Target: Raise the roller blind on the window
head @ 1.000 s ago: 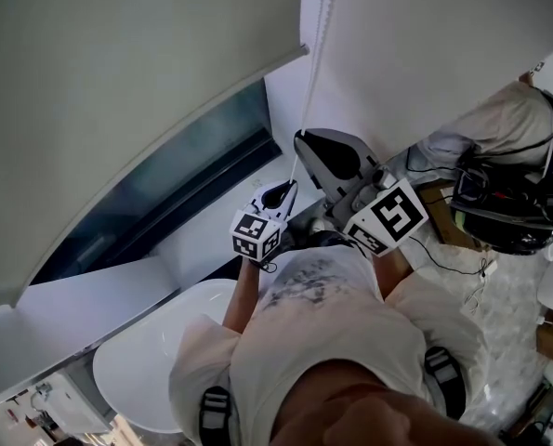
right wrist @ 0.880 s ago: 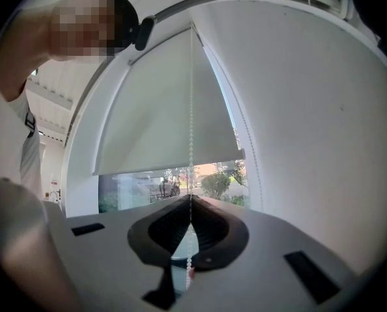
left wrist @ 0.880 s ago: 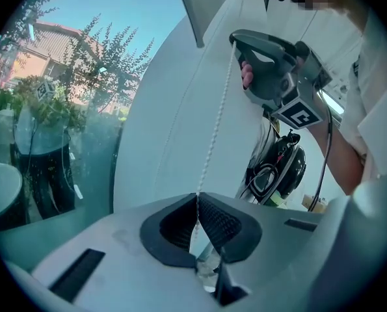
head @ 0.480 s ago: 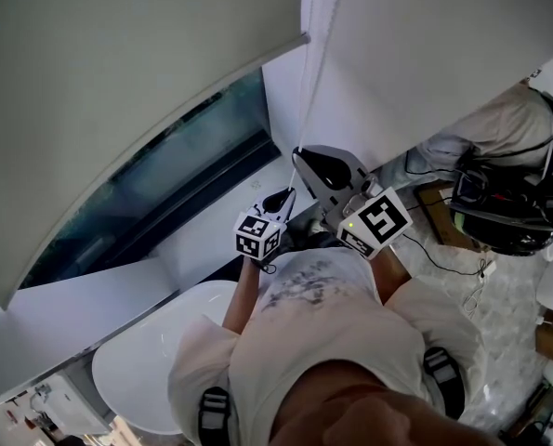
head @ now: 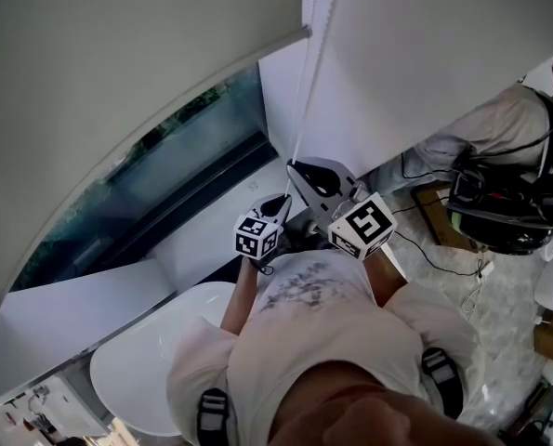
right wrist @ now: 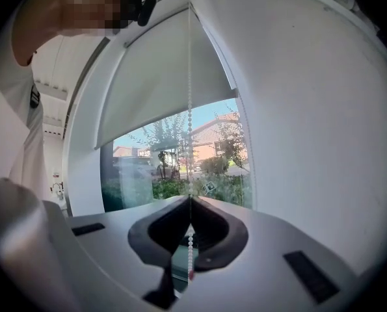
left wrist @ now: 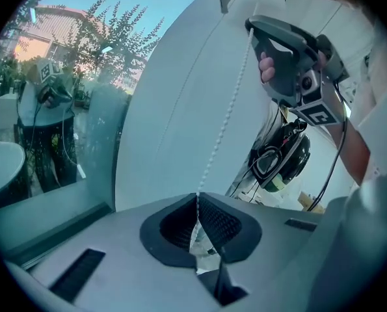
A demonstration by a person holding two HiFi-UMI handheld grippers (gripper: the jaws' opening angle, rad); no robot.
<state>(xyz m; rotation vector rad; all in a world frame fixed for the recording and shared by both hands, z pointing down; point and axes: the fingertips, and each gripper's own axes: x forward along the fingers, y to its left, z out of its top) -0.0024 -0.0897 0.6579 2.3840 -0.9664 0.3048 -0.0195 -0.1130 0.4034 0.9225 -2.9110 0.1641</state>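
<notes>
The pale roller blind covers the upper window, and glass shows below its bottom bar. Its white bead chain hangs beside the wall. My left gripper is shut on the chain, which runs up from its closed tips in the left gripper view. My right gripper sits just above and to the right of the left one. It is also shut on the chain, where beads pass between the closed tips. The blind shows partly raised in the right gripper view.
A white wall stands right of the chain. A white basin lies low on the left. Another person with black gear and cables is at the right. The glass reflects a person.
Both grippers have sunk with the chain in their jaws. The blind's bottom bar has risen a little, and more glass shows below it.
</notes>
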